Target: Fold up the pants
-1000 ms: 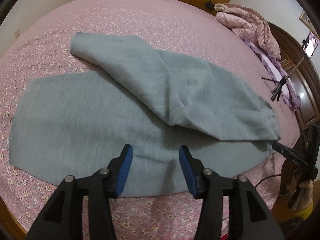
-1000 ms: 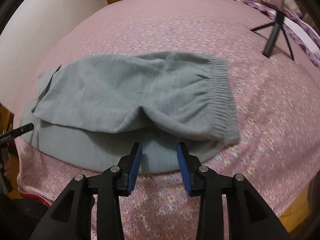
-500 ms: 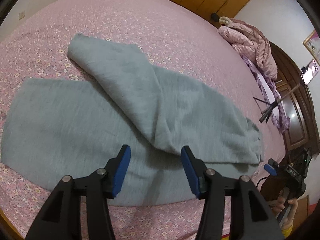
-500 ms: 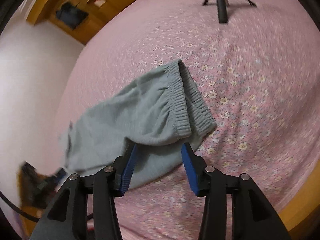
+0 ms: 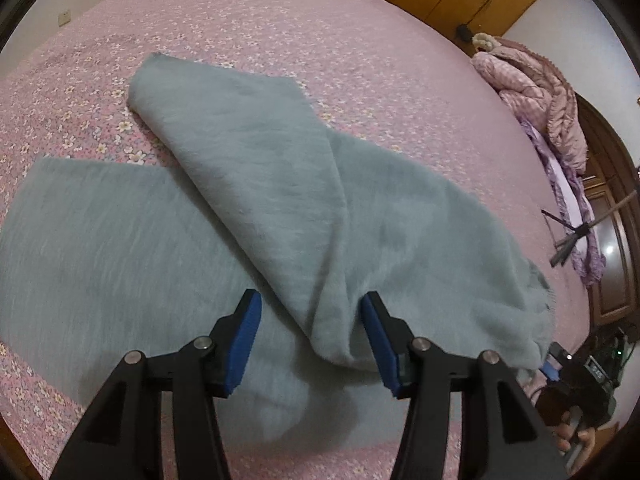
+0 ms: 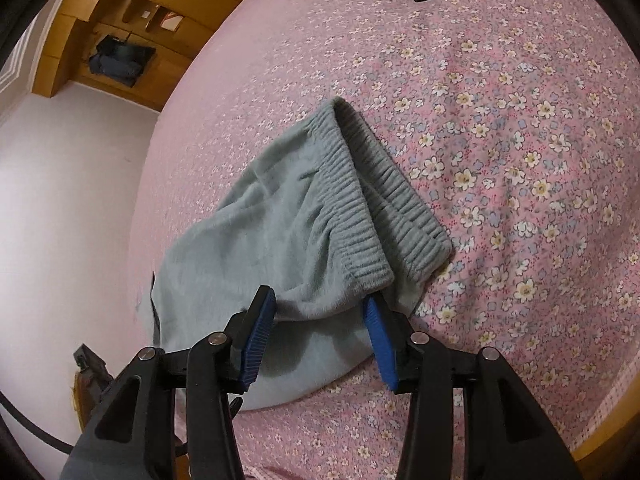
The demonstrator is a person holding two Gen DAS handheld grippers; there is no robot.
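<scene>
Starting at the left gripper (image 5: 310, 334): its blue pads (image 5: 244, 340) stand apart with a fold of the grey pants (image 5: 280, 184) bulging up between them, but neither pad looks pressed into the cloth, so I'd call it open and straddling the fold, not gripping. Same story on the right gripper (image 6: 320, 334): jaws parted, the lower corner of the ribbed waistband (image 6: 360, 200) sits right in the gap, with the right-hand pad (image 6: 380, 344) tucked just under the cloth edge. It doesn't look clamped to me.

Moving out from there. In the left view the pants fill the middle of the frame on the pink floral bedspread (image 5: 320, 40). One leg lies flat, running off toward the left edge, and the other leg is flopped diagonally across it, its cuff end up toward the upper left, its thick end coming down to the fingers. So the long axis runs roughly left to lower right in that view, with the waist at the lower right, where the other gripper peeks in.

In the right view the waistband runs from upper centre down to the right, and the legs trail away to the lower left.

The key bit, I reckon: each hand is already right on its own end of the upper layer, left at the crotch fold, right at the waistband, so the next move is probably clamp and pull that crooked leg into line. A thick, floppy double layer might slip.
</scene>
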